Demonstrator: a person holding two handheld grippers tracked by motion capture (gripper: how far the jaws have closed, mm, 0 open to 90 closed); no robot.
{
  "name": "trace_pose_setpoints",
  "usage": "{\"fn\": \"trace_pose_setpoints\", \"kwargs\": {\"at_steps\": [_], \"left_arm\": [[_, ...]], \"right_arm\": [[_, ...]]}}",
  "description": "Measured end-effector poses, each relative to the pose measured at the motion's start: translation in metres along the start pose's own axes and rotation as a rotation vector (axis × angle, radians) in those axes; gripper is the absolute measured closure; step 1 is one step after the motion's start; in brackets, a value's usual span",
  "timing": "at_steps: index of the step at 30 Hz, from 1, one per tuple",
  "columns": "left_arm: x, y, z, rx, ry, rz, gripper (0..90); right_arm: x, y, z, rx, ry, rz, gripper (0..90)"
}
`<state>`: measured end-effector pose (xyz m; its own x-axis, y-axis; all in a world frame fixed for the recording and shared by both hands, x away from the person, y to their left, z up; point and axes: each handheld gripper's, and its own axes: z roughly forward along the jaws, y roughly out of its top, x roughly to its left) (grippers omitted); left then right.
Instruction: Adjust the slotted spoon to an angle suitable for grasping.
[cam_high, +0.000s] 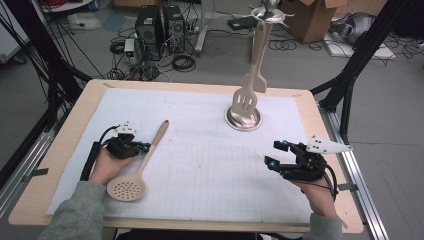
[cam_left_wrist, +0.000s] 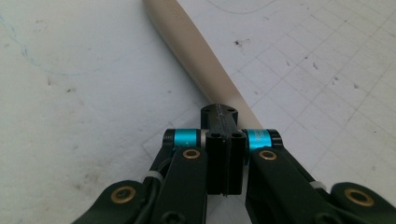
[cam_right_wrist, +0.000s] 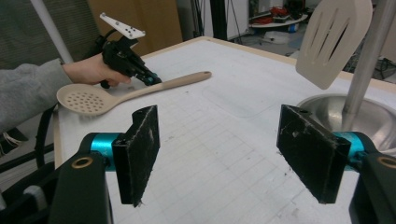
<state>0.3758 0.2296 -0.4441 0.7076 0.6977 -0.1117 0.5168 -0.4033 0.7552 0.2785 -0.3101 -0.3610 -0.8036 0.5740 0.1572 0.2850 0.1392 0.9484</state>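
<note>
the left tool (cam_high: 142, 147) is sitting over the left part of the counter (cam_high: 65, 150), its jaws pressed together on the handle of the beige skimmer spoon (cam_high: 141, 165). in the left gripper view the two black pads are meeting tight at the middle, with the pale handle (cam_left_wrist: 196, 51) running out from under them across the white grid mat (cam_left_wrist: 70, 93). the skimmer spoon is lying flat on the mat, its round perforated bowl pointing towards the near left corner of the counter and its handle tip angling towards the far edge. the person's left hand (cam_high: 107, 165) is wrapping the tool's body just beside the spoon's bowl.

the right tool (cam_high: 276, 153) is hovering over the right part of the counter, near the right edge, with its jaws spread wide and nothing between them. in the right gripper view its two black pads (cam_right_wrist: 140, 149) are standing well apart over bare mat.

towards the far edge, right of the middle, a steel stand (cam_high: 244, 118) is resting on its round base, and a slotted beige spatula (cam_high: 246, 100) is hanging from its top, blade down just above the base.
</note>
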Motion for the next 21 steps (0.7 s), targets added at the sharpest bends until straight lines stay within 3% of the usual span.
{"fn": "trace_pose_setpoints", "kwargs": {"at_steps": [4,11,21], "left_arm": [[0.001,0.0,0.003,-0.004,-0.012,0.007,89.8],[0.001,0.009,0.008,0.032,-0.03,0.037,89.8],[0.001,0.012,0.015,0.022,-0.078,0.046,89.8]], "right_arm": [[0.001,0.0,0.001,0.009,0.005,-0.006,29.2],[0.003,-0.005,0.003,0.036,-0.002,0.005,29.2],[0.004,-0.008,0.005,0.059,-0.01,0.001,29.2]]}}
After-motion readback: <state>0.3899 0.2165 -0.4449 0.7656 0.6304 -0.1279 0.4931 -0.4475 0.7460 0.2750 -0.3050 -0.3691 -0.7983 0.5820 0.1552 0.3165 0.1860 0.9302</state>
